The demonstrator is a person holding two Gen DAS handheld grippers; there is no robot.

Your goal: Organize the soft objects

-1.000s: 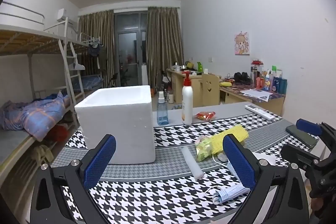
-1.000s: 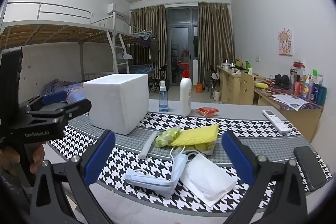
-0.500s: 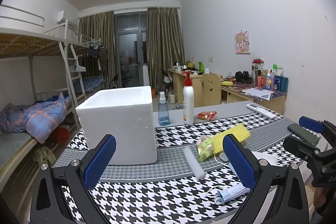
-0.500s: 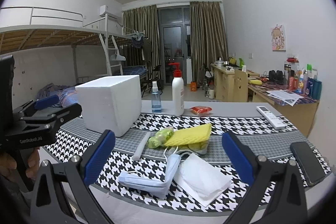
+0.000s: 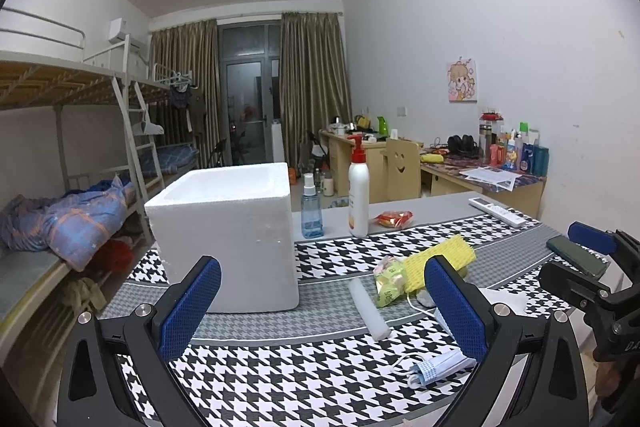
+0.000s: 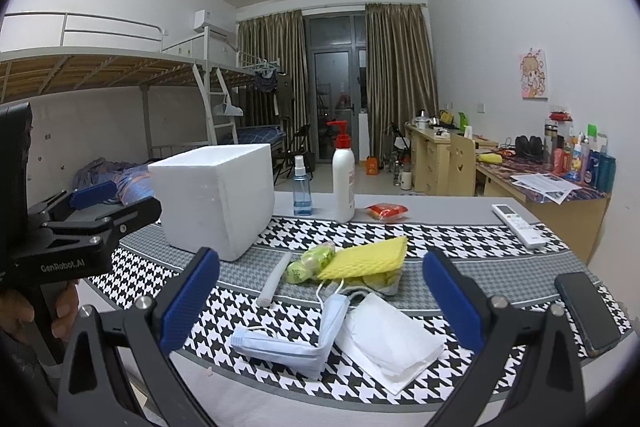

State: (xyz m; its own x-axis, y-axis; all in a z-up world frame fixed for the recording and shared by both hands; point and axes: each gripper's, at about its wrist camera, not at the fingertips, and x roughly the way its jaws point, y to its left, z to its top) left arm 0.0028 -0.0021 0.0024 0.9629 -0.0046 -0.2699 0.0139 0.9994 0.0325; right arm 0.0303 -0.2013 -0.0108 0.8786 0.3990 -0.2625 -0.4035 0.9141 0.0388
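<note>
Both hand-held grippers hang spread wide and empty above the near edge of the houndstooth-patterned table cloth (image 6: pixel 360 231): the left gripper (image 5: pixel 322 305) fills the bottom of its own view, the right gripper (image 6: pixel 320 303) the bottom of its view. Nothing is pinched yet, so the sorting looks barely begun, at the approach stage.

The soft things lie in a loose heap at centre of the right view: a folded pale-blue face mask (image 6: pixel 296 337) lowest, touching a white folded tissue pack (image 6: pixel 390 337) to its right, with a yellow ribbed sponge cloth (image 6: pixel 368 259) above, resting against a crinkled green plastic packet (image 6: pixel 310 261). A white foam stick (image 6: pixel 274 279) lies just left of the heap.

The open white foam box (image 5: pixel 228 231), left of centre in the left view, seems the likely container. A black phone (image 6: pixel 586 311) at lower right and a white remote control (image 6: pixel 516 225) are hard items and should stay.

The next move probably calls for lowering the right gripper onto the mask, closing gently on its fold, and avoiding snagging its ear loops.
</note>
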